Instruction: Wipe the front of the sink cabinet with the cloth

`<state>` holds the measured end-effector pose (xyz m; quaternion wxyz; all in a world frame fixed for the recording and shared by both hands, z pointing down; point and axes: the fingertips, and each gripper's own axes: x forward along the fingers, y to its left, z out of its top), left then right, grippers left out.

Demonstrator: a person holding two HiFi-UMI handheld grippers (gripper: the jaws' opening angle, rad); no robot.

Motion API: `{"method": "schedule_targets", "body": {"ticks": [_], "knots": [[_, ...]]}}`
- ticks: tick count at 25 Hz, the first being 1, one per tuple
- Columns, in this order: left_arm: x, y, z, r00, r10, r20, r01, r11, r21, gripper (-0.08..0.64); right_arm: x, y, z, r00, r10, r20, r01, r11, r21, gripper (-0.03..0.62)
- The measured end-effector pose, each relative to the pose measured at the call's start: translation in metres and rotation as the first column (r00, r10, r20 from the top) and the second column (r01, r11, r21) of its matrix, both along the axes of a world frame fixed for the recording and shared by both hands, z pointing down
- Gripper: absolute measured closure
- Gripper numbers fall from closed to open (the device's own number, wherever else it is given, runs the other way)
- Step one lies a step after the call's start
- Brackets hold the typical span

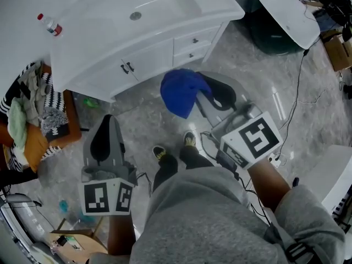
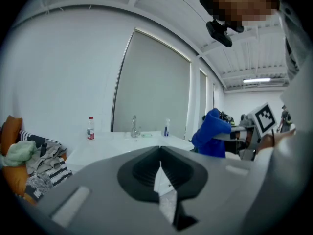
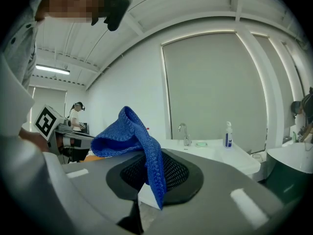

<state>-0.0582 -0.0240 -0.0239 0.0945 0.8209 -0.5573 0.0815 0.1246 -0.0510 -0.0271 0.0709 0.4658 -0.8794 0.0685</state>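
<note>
As the head view looks steeply down, the white sink cabinet (image 1: pixel 148 59) stands ahead on the grey floor (image 1: pixel 137 114) with its doors and drawers facing the person. The blue cloth (image 1: pixel 180 92) hangs in front of the cabinet, near its drawers but not touching them, pinched in the right tongs (image 1: pixel 204 95). The left tongs (image 1: pixel 107 126) hover farther out from the cabinet front, on its door side and well apart from it. A small red-capped bottle (image 1: pixel 49 25) stands at the left end of the cabinet's top. In the left gripper view, the left tongs (image 2: pixel 160 151) are pressed together with nothing held. Beyond them lie the cabinet's top with the bottle and a tap (image 2: pixel 133 127), and the cloth shows off the cabinet's right end. In the right gripper view, the right tongs (image 3: pixel 150 166) are clamped on a fold of the cloth, which rises above the jaws and droops over to one side. The cabinet's tap and a spray bottle (image 3: pixel 228 133) are behind it.
</note>
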Motion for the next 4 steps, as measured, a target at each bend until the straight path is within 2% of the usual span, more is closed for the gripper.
{"method": "schedule_targets", "body": {"ticks": [4], "knots": [[0.0051, -0.0003, -0.0020, 1.000, 0.005, -0.009, -0.005, 1.000, 0.005, 0.548, 0.0017, 0.0043, 0.0046, 1.000, -0.004, 0.001, 0.004, 1.000, -0.010, 0.537]]}}
